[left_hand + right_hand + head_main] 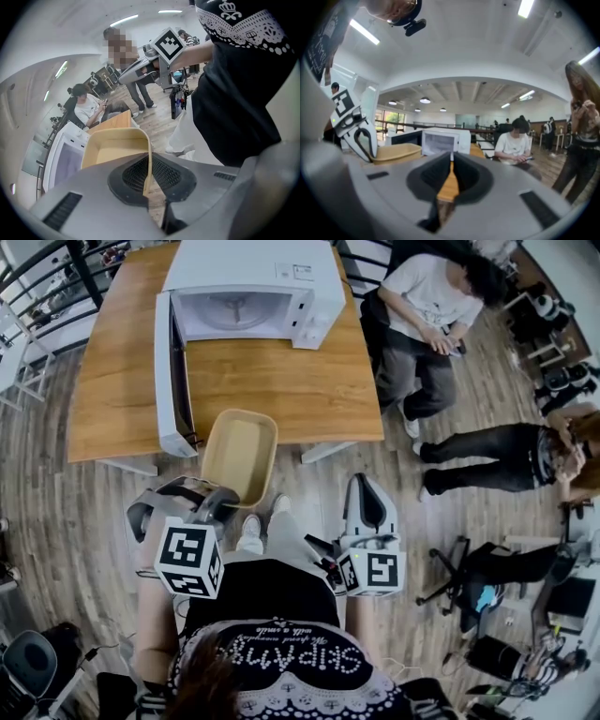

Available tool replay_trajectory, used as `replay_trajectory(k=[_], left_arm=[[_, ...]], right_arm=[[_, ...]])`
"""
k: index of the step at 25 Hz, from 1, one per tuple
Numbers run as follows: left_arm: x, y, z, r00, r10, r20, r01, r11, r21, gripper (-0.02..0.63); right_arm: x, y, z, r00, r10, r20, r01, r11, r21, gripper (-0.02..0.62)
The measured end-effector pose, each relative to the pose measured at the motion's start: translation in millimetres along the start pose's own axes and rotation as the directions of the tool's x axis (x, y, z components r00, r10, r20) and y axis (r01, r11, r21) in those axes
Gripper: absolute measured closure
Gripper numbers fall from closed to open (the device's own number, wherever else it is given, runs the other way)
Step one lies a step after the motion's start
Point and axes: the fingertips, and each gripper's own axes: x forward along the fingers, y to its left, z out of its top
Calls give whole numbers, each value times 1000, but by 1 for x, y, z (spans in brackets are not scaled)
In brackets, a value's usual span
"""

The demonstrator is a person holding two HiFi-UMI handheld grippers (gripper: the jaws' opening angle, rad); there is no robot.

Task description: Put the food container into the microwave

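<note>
In the head view, we are pinching the food container [239, 456] with the left gripper [217, 498], whose jaws are closing on the container's near left rim. The container is hanging at the near edge of the table [309, 390], its far end over the wood and its near end out over the floor. It is sitting just to the right of the free end of the open microwave door [172, 381], and the microwave [253, 277] is standing well beyond it at the far side of the table. The right gripper [366, 486] is hovering off to the right of the container, apart from it, above the floor.

In the left gripper view, the two pads are pressing on the thin side wall of the container [112, 147] from either side, and the tray is reaching away from the jaws towards the microwave [65, 154].

In the right gripper view, the right gripper [451, 161] is showing its jaws pressed together with nothing between them. They are pointing at the open microwave [440, 139], and only a strip of the table is showing past them. The container [393, 152] is lying to the left, held by the left gripper [361, 136], well clear of these jaws.
</note>
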Motion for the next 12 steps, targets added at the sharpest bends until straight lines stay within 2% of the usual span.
replay_trajectory(k=[12], left_arm=[[8,18,-5,1000,5,-2,-5,1000,-22,561]], right_arm=[[29,0,1,999,39,-12,-39,999,-14,555]])
